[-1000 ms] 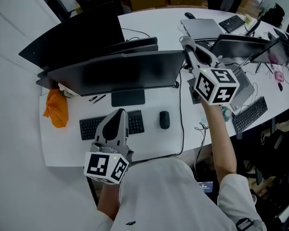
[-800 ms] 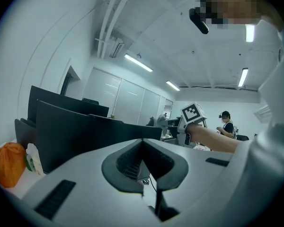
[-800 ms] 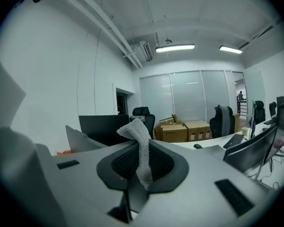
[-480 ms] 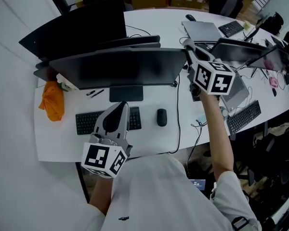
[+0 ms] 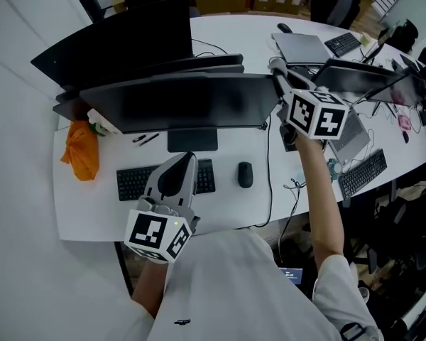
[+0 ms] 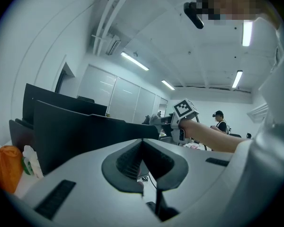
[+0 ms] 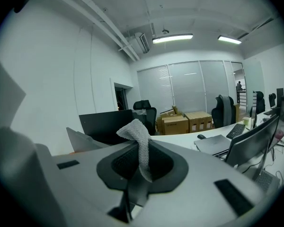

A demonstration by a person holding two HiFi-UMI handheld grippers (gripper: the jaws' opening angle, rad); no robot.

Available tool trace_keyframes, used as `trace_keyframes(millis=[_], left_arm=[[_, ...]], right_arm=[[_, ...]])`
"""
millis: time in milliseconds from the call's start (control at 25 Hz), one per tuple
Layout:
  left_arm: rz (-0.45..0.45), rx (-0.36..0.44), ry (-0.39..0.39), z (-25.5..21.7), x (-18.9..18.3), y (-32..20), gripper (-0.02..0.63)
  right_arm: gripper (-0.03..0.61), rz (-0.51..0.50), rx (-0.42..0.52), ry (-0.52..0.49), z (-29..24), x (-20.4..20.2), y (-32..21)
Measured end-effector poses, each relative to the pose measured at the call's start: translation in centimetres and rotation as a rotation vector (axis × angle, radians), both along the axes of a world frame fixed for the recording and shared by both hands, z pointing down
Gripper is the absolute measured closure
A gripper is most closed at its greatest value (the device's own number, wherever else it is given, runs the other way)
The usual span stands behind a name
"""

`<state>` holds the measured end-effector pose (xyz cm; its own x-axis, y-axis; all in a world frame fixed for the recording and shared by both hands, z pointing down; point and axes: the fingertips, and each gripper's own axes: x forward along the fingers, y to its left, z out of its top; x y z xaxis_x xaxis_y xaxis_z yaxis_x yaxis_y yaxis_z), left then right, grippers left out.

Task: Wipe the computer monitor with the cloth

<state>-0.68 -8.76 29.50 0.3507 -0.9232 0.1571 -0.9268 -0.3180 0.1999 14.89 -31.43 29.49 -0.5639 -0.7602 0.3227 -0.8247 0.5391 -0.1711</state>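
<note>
I'm working in an open-plan office. A long, curved white tabletop [image 5: 92,215] carries a row of dark monitors [image 5: 188,105]. A black keyboard [image 5: 138,182] and mouse [image 5: 245,174] sit on the near side, with a grey laptop [image 5: 303,47] and more keyboards [image 5: 362,172] off to the right. Beyond the far edge I can see swivel chairs [image 7: 222,110], cardboard boxes [image 7: 182,123], glass partitions with blinds [image 7: 199,86] and ceiling strip lights [image 7: 173,38].
</note>
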Motion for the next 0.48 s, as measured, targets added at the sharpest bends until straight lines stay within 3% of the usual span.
trace_keyframes(millis=[480], left_arm=[[-0.012,0.001,0.016,0.3,-3.3,0.3,0.595]], right_arm=[[0.540,-0.059,-0.021,-0.039,-0.2,-6.1,1.6]])
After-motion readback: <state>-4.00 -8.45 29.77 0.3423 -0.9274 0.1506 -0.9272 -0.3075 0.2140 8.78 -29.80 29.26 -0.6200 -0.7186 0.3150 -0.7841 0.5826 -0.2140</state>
